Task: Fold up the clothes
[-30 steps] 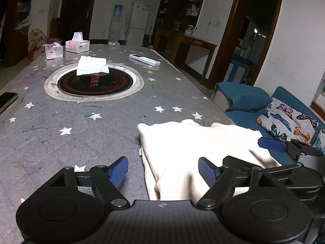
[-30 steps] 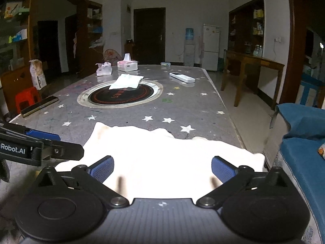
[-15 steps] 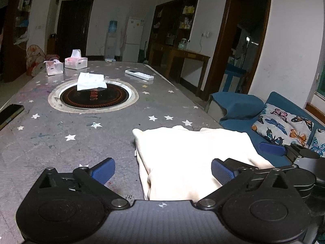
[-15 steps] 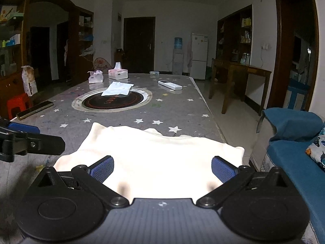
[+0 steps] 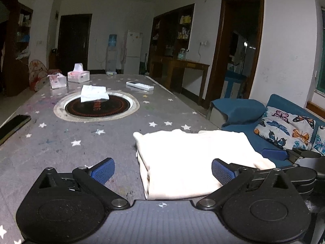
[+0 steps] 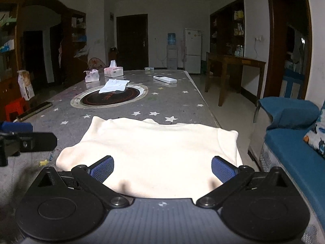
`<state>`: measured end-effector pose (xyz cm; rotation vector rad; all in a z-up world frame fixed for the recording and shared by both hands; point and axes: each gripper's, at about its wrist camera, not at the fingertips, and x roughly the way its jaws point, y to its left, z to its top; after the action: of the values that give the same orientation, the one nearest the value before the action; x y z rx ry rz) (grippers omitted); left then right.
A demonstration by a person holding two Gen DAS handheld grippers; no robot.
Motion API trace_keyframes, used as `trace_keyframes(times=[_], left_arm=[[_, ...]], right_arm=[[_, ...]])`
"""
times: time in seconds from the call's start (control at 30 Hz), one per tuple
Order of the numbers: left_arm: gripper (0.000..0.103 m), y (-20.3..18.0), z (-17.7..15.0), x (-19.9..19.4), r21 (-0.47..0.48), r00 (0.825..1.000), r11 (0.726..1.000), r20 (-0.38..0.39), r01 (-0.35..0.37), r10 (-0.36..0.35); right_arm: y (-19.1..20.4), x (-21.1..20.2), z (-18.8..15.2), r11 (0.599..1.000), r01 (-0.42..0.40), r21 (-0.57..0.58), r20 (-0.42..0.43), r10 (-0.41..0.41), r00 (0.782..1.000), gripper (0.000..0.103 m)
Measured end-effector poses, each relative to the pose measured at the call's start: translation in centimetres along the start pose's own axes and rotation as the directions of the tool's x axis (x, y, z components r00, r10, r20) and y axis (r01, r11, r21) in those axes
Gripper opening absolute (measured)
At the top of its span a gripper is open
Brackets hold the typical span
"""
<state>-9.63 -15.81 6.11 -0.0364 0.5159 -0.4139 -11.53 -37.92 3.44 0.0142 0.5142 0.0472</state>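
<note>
A cream garment (image 5: 189, 162) lies folded into a flat rectangle at the near right corner of the grey star-patterned table (image 5: 61, 142). My left gripper (image 5: 162, 171) hovers open above its near left edge, nothing between the blue pads. In the right wrist view the same garment (image 6: 154, 152) spreads out ahead, and my right gripper (image 6: 161, 169) stands open over its near edge, holding nothing. The left gripper's blue-tipped finger (image 6: 16, 127) shows at the left of the right wrist view. The right gripper's finger (image 5: 274, 154) shows at the right of the left wrist view.
A round black hotplate (image 5: 96, 106) is set in the table's middle with a white cloth (image 5: 93, 93) on it. Two tissue packs (image 5: 78, 76), a white remote (image 5: 140, 85) and a dark phone (image 5: 12, 126) lie farther off. A blue sofa (image 5: 254, 118) with a butterfly cushion (image 5: 284, 126) stands right of the table.
Both grippers have pulled back and up from the garment, and the view has tilted toward the room. The left gripper's fingers have spread wider. The garment lies still.
</note>
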Motion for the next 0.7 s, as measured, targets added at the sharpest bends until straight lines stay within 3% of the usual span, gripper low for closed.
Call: trace_keyframes(times=[0.7], left_arm=[[0.103, -0.8, -1.7, -1.0, -0.011, 0.999, 1.0, -0.052, 0.009, -0.009]], right_arm=[[0.6, -1.9, -1.2, 1.0, 0.01, -0.008, 0.009, -0.01, 1.0, 0.103]])
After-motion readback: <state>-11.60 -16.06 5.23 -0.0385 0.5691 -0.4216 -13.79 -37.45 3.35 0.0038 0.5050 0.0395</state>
